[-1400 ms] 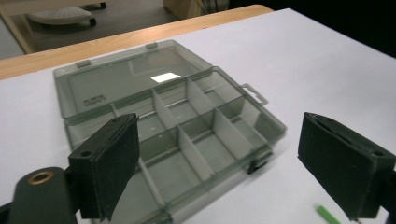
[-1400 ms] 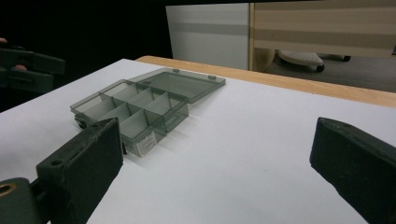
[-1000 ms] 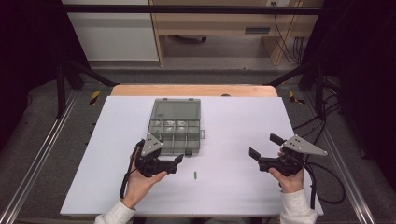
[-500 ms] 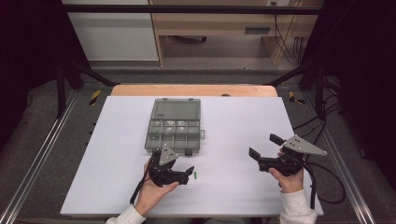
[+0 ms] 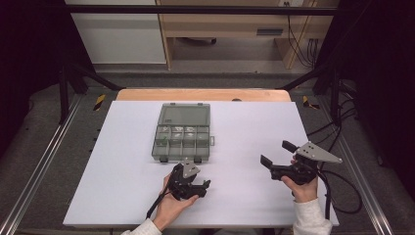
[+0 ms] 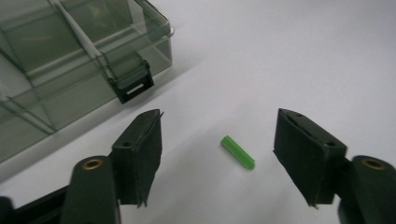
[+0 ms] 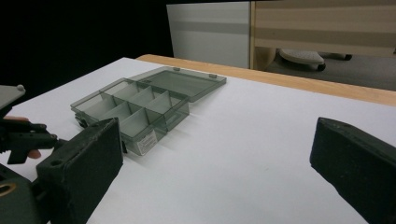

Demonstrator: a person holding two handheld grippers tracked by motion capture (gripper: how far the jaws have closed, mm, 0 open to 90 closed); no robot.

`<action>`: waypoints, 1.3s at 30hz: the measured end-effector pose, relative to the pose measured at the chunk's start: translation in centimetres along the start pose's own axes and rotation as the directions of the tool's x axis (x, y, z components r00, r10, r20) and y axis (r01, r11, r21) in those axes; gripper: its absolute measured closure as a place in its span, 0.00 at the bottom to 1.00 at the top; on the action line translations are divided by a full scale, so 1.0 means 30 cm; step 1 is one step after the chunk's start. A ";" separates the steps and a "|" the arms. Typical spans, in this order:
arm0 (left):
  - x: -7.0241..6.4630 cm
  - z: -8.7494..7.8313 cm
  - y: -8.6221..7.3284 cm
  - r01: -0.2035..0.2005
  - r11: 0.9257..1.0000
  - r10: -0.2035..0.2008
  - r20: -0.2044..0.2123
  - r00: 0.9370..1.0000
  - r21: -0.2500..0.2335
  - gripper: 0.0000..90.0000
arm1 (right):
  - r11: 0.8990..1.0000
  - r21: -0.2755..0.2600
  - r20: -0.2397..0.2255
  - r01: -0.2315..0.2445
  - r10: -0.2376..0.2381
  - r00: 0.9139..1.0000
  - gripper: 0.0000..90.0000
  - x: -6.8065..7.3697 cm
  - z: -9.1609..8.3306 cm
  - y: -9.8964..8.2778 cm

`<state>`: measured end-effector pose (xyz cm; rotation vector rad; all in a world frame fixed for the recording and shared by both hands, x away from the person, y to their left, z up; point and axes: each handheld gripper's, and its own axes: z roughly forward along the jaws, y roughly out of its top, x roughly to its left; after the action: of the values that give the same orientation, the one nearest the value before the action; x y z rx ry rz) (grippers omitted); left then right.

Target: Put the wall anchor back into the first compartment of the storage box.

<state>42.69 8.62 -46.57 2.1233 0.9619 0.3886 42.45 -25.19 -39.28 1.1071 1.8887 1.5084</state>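
A small green ribbed plug [image 6: 238, 152] lies flat on the white table, between the jaws of my left gripper [image 6: 217, 140]. Those jaws have just been closing, but both pads still stand clear of the plug. In the high view the left gripper [image 5: 201, 186] sits low over the table, just in front of the clear grey compartment box [image 5: 183, 129], and it covers the plug. The box [image 6: 70, 60] lies open with its lid folded back. My right gripper [image 5: 277, 153] hovers open and empty at the right of the table. Its jaws [image 7: 217, 140] point toward the box [image 7: 135, 107].
The white table top [image 5: 244, 122] has free room to the right of the box and between the two grippers. A black latch [image 6: 133, 86] juts from the box's front edge near my left jaw. Cables [image 5: 337, 196] trail off the table's right edge.
My left gripper moved right and down from the box's front corner to sit over the green plug. Its jaws came closer together. The right gripper stayed where it was.
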 end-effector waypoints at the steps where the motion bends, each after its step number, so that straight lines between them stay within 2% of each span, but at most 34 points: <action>1: -0.002 0.004 0.000 0.002 1.000 -0.002 0.001 1.000 0.010 0.40 | 1.000 0.000 0.000 0.000 0.000 1.000 0.03 0.000 0.000 0.000; 9: -0.020 0.026 -0.005 0.009 0.999 -0.008 -0.015 1.000 0.034 0.60 | 1.000 -0.002 0.001 0.001 -0.001 1.000 0.03 0.000 0.000 0.000; 17: -0.035 0.042 -0.012 0.007 0.998 -0.006 -0.017 1.000 0.063 0.70 | 1.000 -0.003 0.002 0.001 -0.001 1.000 0.03 0.001 -0.002 0.002; 20: -0.039 0.042 -0.012 0.006 0.998 -0.004 -0.032 0.999 0.066 0.72 | 1.000 -0.002 0.002 0.001 -0.001 1.000 0.03 0.001 -0.002 0.002; 27: -0.031 0.041 -0.008 0.012 0.997 -0.007 -0.051 0.999 0.080 0.83 | 1.000 0.001 0.000 0.006 -0.006 1.000 0.03 0.002 0.000 0.002; 31: -0.025 0.040 -0.005 0.032 0.996 -0.028 -0.046 0.999 0.086 0.88 | 1.000 0.000 0.000 0.005 -0.005 1.000 0.03 0.002 0.000 0.001; 35: -0.019 0.037 -0.002 0.026 0.994 -0.022 -0.038 0.999 0.105 0.93 | 1.000 0.000 -0.001 0.006 -0.006 1.000 0.03 0.001 0.000 0.002; 39: -0.012 0.037 0.001 0.027 0.994 -0.025 -0.022 0.999 0.109 0.93 | 1.000 0.000 0.000 0.003 -0.003 1.000 0.03 0.002 0.000 0.002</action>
<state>43.05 7.77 -47.28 2.2067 1.0434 0.3522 42.42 -25.13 -39.22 1.1037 1.8893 1.5075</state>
